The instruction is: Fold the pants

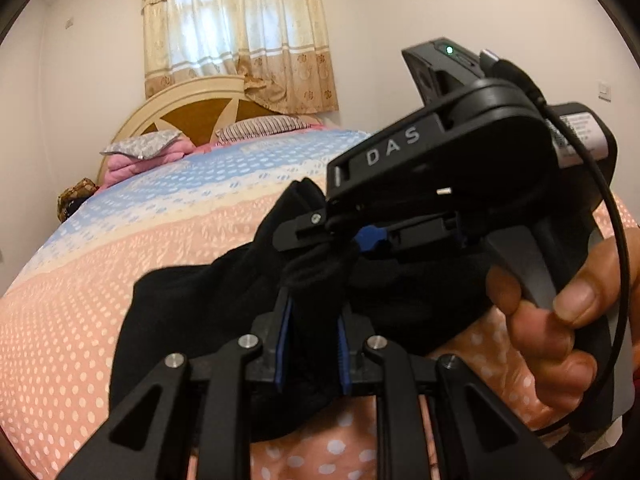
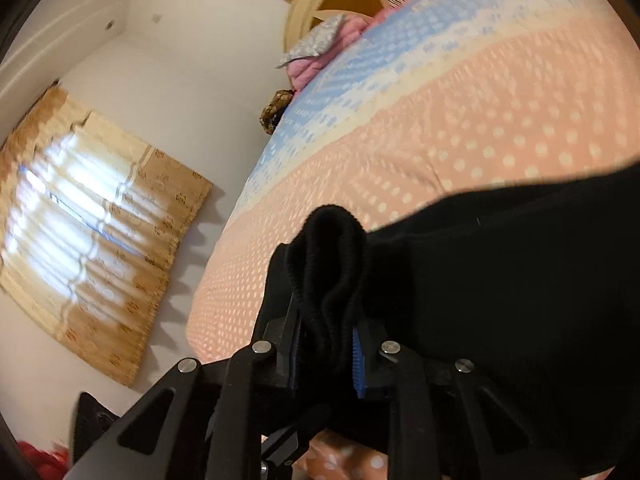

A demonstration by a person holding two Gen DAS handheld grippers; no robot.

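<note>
Black pants (image 1: 192, 312) hang bunched over the bed with the peach dotted cover (image 1: 80, 300). My left gripper (image 1: 314, 304) is shut on a fold of the black cloth, which fills the gap between its blue pads. My right gripper (image 1: 336, 232) shows in the left wrist view, just above and beyond the left one, held by a hand (image 1: 560, 320) and clamped on the same bunch. In the right wrist view the right gripper (image 2: 326, 312) is shut on a ribbed edge of the pants (image 2: 500, 280), which spread to the right.
The bed cover (image 2: 440, 120) turns blue toward the headboard (image 1: 192, 116), where pillows (image 1: 256, 126) and a pink blanket (image 1: 132, 160) lie. Curtained windows (image 1: 240, 32) stand behind the bed and on the side wall (image 2: 88, 232). A red object (image 2: 44, 464) lies low at the left.
</note>
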